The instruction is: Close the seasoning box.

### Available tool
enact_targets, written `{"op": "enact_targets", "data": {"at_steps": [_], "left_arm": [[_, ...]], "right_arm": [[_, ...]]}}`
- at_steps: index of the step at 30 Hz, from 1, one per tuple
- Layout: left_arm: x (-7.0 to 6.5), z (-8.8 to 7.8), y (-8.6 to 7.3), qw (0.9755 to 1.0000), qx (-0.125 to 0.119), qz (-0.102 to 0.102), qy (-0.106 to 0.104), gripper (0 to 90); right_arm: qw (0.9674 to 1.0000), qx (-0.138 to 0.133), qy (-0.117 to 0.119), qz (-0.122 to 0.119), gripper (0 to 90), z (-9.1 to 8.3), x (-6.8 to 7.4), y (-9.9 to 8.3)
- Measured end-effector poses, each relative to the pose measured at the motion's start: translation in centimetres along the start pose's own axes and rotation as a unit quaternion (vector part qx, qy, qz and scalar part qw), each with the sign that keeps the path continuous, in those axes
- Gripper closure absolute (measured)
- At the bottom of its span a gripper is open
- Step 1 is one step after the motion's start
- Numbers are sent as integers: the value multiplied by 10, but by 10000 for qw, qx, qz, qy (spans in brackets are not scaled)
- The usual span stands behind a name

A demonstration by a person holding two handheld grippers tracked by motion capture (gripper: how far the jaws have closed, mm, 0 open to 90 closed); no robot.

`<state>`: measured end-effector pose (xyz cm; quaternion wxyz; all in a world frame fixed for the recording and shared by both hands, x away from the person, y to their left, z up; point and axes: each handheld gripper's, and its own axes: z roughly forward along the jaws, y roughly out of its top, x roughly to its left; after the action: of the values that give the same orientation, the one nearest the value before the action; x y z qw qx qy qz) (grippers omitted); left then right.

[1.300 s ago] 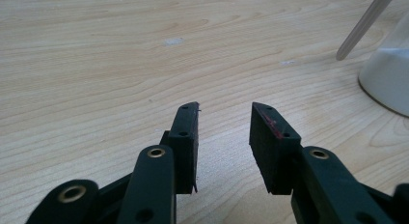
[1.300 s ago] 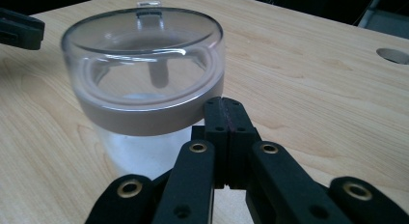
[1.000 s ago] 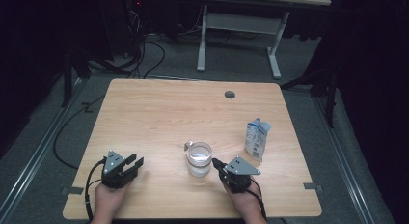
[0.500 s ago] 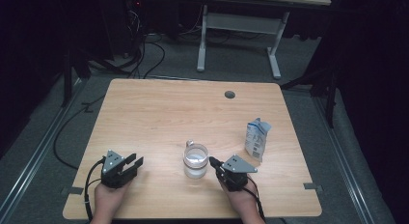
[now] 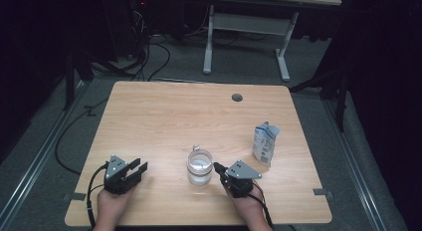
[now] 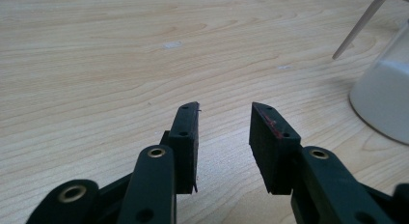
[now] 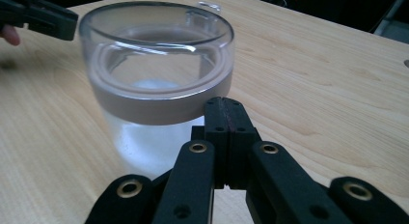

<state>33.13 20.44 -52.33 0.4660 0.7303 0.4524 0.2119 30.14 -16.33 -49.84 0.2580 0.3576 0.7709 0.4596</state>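
A clear glass cup (image 5: 200, 166) with a thin wire handle stands near the table's front middle, and its lower part looks whitish. My right gripper (image 5: 217, 167) lies on the table just right of it. In the right gripper view its jaws (image 7: 224, 105) are pressed together with nothing between them, their tips at the cup's wall (image 7: 159, 79); whether they touch it I cannot tell. My left gripper (image 5: 137, 169) rests at the front left, apart from the cup. Its jaws (image 6: 224, 113) stand open over bare wood, with the cup (image 6: 386, 98) off to their right.
A small blue-and-white carton (image 5: 265, 142) stands upright right of the cup. A round cable hole (image 5: 237, 97) sits near the far edge of the wooden table (image 5: 169, 116). Cables and a desk frame lie on the floor beyond.
My right gripper has edged slightly left toward the cup, and the cup appears to have shifted a little left with it. The left gripper has not moved.
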Motion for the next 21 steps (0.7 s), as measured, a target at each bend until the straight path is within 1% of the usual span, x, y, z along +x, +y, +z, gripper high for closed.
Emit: {"op": "enact_targets", "data": {"at_steps": [5, 11, 14, 21], "left_arm": [[0, 0, 0, 10000, 0, -2, -8, 636], [0, 0, 0, 10000, -7, 2, -7, 636], [0, 0, 0, 10000, -11, 0, -6, 636], [0, 0, 0, 10000, -7, 4, -6, 637]], "right_arm": [[10000, -22, 53, -68, 900, -4, 8, 0], [9997, -33, 162, -192, 900, -4, 17, 0], [9996, -37, 168, -209, 900, -4, 19, 1], [9997, -28, 178, -188, 890, -4, 19, 0]]}}
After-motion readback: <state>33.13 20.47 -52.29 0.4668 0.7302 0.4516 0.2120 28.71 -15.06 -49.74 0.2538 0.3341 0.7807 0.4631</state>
